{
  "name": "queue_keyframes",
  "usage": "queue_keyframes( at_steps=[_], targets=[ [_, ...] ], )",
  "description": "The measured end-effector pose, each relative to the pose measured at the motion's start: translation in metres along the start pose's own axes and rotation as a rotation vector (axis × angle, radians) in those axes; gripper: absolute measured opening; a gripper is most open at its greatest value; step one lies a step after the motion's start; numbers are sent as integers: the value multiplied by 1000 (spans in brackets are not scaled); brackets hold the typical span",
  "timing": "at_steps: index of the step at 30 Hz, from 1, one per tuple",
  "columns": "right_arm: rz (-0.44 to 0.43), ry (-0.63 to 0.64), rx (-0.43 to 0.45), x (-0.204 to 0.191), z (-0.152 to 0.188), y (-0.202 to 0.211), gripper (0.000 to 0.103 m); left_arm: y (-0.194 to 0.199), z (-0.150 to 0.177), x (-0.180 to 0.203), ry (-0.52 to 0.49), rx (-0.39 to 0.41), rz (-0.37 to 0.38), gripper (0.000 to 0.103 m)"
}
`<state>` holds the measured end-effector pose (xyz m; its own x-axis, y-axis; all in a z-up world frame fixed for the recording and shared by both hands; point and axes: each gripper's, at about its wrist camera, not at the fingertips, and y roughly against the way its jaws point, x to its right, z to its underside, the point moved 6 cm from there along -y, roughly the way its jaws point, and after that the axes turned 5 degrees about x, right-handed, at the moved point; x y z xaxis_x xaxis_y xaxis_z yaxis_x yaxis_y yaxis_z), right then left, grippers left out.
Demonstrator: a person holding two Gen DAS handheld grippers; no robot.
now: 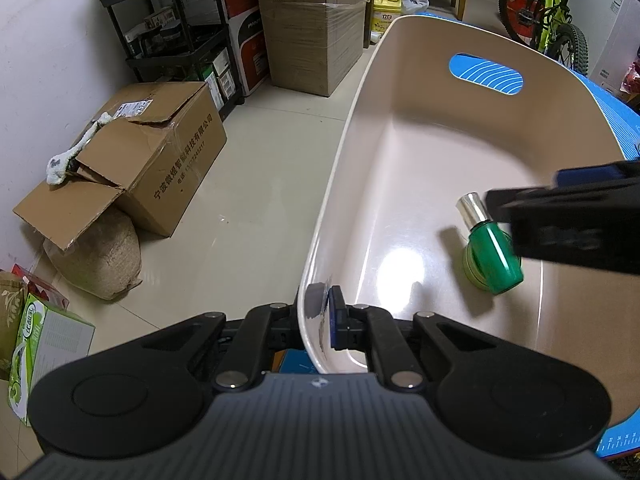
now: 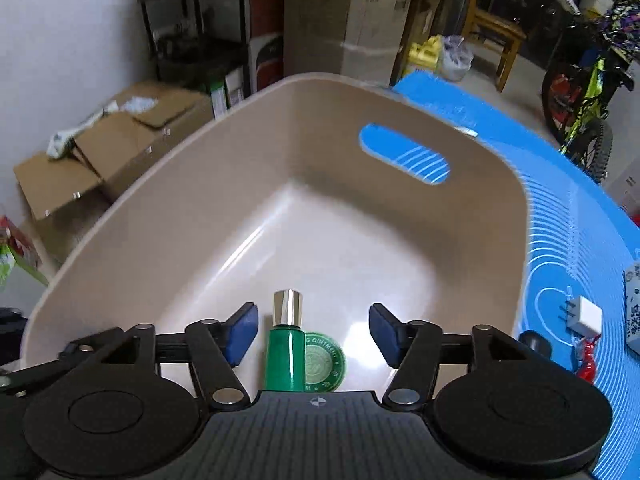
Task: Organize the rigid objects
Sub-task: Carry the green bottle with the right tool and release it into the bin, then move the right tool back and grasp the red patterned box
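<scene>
The left gripper (image 1: 320, 320) is pinched on the near left rim of the beige basin (image 1: 400, 152), one blue pad inside the wall and the other finger outside it. The basin sits on a blue mat (image 2: 560, 208) with white curved lines, which shows through the oval handle slot (image 2: 404, 154) in the basin's far wall. The right gripper (image 2: 312, 332) hangs over the basin's near end with its fingers spread wide, touching nothing. Between and below its blue pads (image 2: 240, 334) lies a green bottle (image 2: 285, 354) with a shiny silver cap, resting on the basin floor near the near wall, its cap pointing toward the far wall. The bottle lies against and partly over a round green ointment tin (image 2: 326, 362), which sits flat on the floor on the bottle's right. On the mat outside the basin's right wall lie a white plug adapter (image 2: 586, 316), a small red item (image 2: 588, 358) and a dark round object (image 2: 536, 342).
</scene>
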<state>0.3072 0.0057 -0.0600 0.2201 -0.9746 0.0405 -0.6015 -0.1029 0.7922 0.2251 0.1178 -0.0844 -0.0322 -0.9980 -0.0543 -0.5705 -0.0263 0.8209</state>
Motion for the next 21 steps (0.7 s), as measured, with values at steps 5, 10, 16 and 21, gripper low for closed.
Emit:
queue_keyframes(
  at_steps=[5,10,16,21],
  targets=[
    [5,-59,74,29,4,35,76,0,-1,0,-2,-1,-4,12],
    [48,-101,126,64,11,62,77,1,-2,0,2,-2,-1,12],
    [113,-137,165,100,27,78,77,1,-2,-2,-1,-2,-2,12],
    [163,-157,107,128,65,73,78,1,-2,-3,0,-2,-1,12]
  ],
)
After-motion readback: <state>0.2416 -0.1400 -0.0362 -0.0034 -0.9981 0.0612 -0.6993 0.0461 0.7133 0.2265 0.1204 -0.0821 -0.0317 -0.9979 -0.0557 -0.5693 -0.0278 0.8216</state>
